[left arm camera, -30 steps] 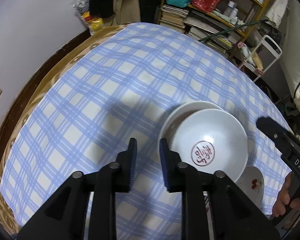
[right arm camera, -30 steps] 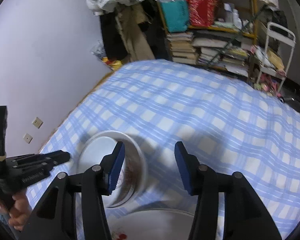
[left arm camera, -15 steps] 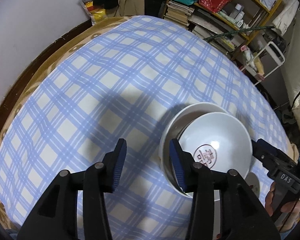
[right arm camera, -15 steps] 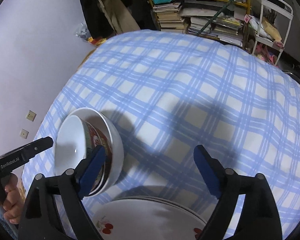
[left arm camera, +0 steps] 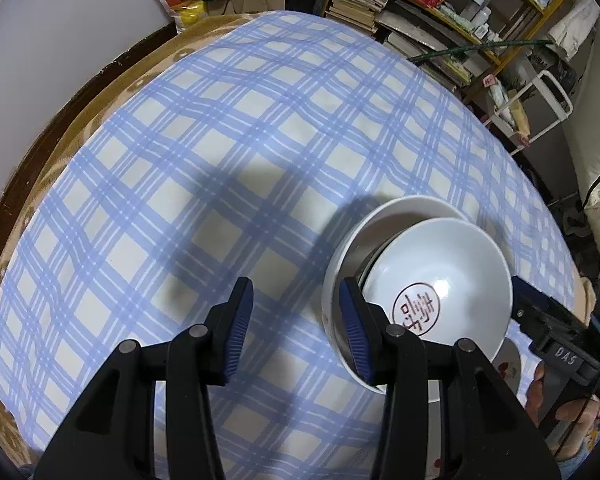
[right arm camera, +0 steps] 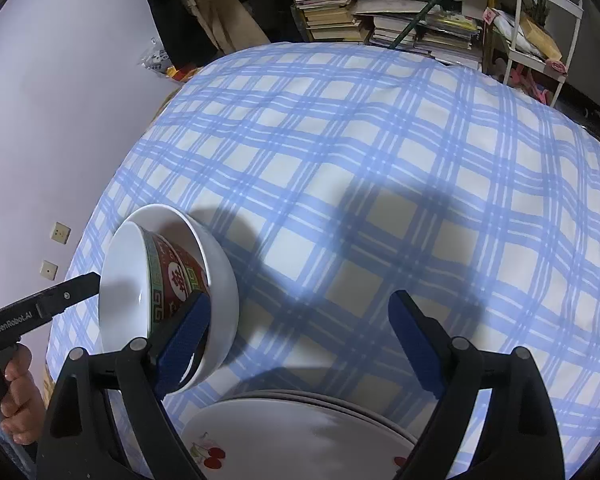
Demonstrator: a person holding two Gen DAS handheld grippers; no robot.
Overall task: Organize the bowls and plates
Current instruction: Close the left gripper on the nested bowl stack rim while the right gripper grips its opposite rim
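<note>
Blue-and-white checked cloth (left arm camera: 228, 152) covered the bench, with cluttered bookshelves (right arm camera: 400, 20) behind it. Two bowls sat nested near the cloth's edge: a red-patterned bowl (right arm camera: 172, 276) tilted inside a larger white bowl (right arm camera: 216, 280). A stack of plates (right arm camera: 300, 432) with cherry prints lay just beside them. Compared with a second before, both grippers had just opened their jaws. The right gripper (right arm camera: 300, 344) had spread wide and now held nothing, one jaw close against the bowls. The left gripper (left arm camera: 296, 328) stood partly open and empty, one jaw by the white bowl's rim. The bowls looked released, so that stacking step seemed finished.
</note>
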